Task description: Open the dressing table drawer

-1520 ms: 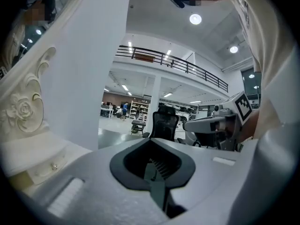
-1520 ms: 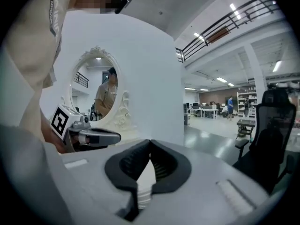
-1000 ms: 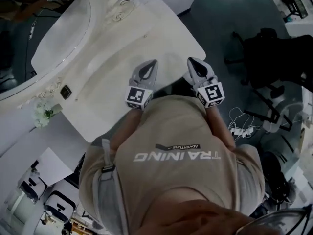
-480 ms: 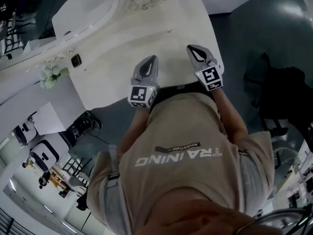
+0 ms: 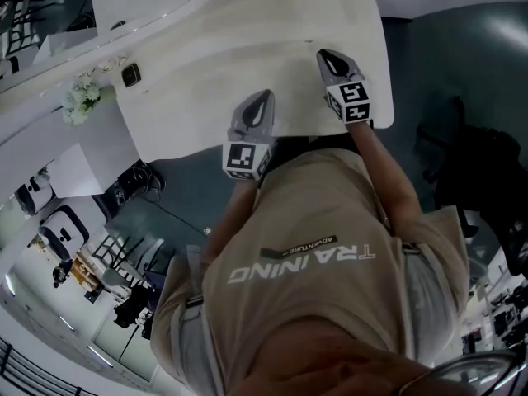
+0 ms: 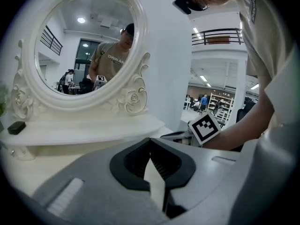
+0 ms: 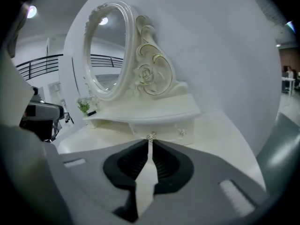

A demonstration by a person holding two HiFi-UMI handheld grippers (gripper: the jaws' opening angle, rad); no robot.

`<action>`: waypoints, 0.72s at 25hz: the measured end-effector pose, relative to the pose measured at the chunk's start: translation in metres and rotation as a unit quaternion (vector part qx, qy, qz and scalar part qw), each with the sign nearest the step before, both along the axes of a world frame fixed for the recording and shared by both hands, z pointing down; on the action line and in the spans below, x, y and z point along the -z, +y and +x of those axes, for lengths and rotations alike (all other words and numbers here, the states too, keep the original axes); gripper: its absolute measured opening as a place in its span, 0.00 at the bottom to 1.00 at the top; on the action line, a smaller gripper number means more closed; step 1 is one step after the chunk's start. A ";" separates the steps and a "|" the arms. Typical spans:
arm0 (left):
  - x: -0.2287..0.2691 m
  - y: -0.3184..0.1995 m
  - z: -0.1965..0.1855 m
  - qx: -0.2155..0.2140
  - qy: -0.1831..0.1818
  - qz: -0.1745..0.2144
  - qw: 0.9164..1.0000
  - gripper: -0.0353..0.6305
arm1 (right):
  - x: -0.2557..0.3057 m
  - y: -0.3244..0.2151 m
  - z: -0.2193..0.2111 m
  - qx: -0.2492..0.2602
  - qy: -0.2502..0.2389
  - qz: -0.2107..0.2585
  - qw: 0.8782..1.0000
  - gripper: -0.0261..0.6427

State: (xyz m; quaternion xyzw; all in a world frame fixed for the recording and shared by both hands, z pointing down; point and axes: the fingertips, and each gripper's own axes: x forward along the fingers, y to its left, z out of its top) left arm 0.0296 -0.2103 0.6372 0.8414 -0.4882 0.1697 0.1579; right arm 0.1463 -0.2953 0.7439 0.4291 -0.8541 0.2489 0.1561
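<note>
Head view: shirt [image 5: 330,221] near dressing table [image 5: 206,81] reads "TRAINING".

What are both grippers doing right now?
Left gripper: closed, empty.
Right gripper: barely open, jaws just opening, nothing between them.

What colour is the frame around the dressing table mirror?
Cream white mirror frame, gold-edged scrolls; clearest in right gripper view.

White dressing table [image 5: 198,110], carrying an oval mirror [image 6: 77,41] at the back; on its raised shelf [image 7: 140,114], small flowers [image 5: 81,104] beside a dark box [image 5: 130,75], toward one end.
</note>
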 end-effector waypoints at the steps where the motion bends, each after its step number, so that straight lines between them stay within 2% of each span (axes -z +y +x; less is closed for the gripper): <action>1: 0.000 0.000 -0.002 -0.001 0.003 0.000 1.000 0.06 | 0.000 -0.004 -0.001 -0.006 0.009 0.003 1.000 0.08; 3: 0.001 -0.002 -0.006 -0.006 0.012 -0.004 1.000 0.06 | 0.000 -0.010 -0.006 -0.014 0.026 0.009 1.000 0.11; 4: 0.001 -0.001 -0.008 -0.009 0.017 -0.005 1.000 0.06 | 0.000 -0.012 -0.009 -0.018 0.033 0.009 0.999 0.18; 11: -0.010 -0.010 -0.026 -0.037 0.037 -0.006 0.999 0.06 | -0.010 -0.026 -0.016 -0.077 0.039 -0.003 0.996 0.20; 18: -0.014 -0.023 -0.040 -0.054 0.049 -0.013 0.997 0.06 | -0.011 -0.027 -0.027 -0.097 0.033 -0.005 0.995 0.21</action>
